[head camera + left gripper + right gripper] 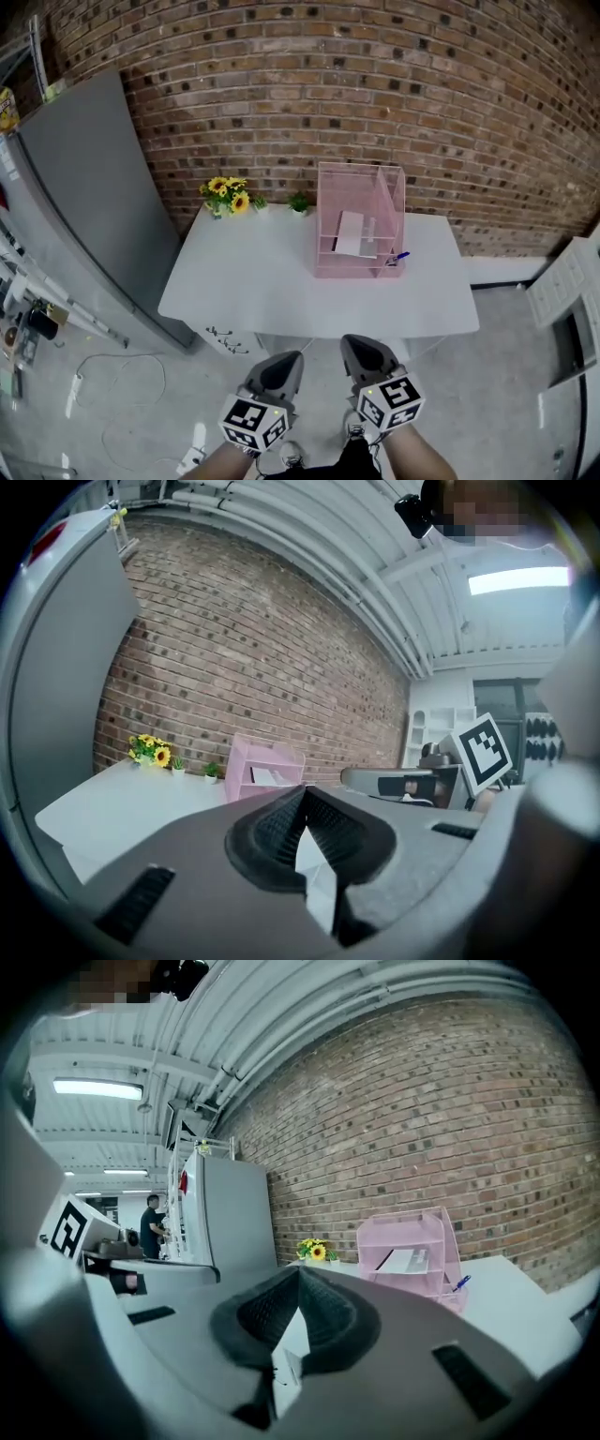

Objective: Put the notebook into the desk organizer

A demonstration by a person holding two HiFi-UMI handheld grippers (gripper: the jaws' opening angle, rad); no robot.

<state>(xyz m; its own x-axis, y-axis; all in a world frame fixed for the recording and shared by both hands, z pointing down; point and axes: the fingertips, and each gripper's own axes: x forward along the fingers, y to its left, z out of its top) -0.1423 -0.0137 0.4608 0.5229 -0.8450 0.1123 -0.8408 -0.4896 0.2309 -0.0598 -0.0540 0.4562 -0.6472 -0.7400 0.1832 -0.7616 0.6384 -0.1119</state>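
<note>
- Standing against the brick wall [328, 84], the white table [253, 281] turns its long near edge toward the person, and a strip of grey floor [487, 403] lies between this edge and the two grippers.
- At the left, a tall grey cabinet [84, 197] stands close to the table's left corner, so the passage there is narrow. At the right, a white shelf unit [562, 281] stands apart from the table, with open floor between them.
- Along the table's back edge stand the sunflowers [226, 194] and a small green plant [299, 202], both to the left of the pink desk organizer [361, 272]. A wide white surface stretches in front of them up to the near edge.
- The desk organizer stands on the back right part of the table, with its open front toward the person.
- The notebook [355, 234], white, is already inside the organizer, on the middle shelf. A blue pen [398, 256] sits at the organizer's right front corner.
- The left gripper [284, 361] has its jaws pressed together at the tips and nothing is between them.
- The right gripper [361, 349] is the same: jaws closed, holding nothing.
- Both grippers are over the floor, side by side, on the person's side of the near table edge. The notebook lies well apart from them, straight ahead across the table top, nearly in line with the right gripper.
</note>
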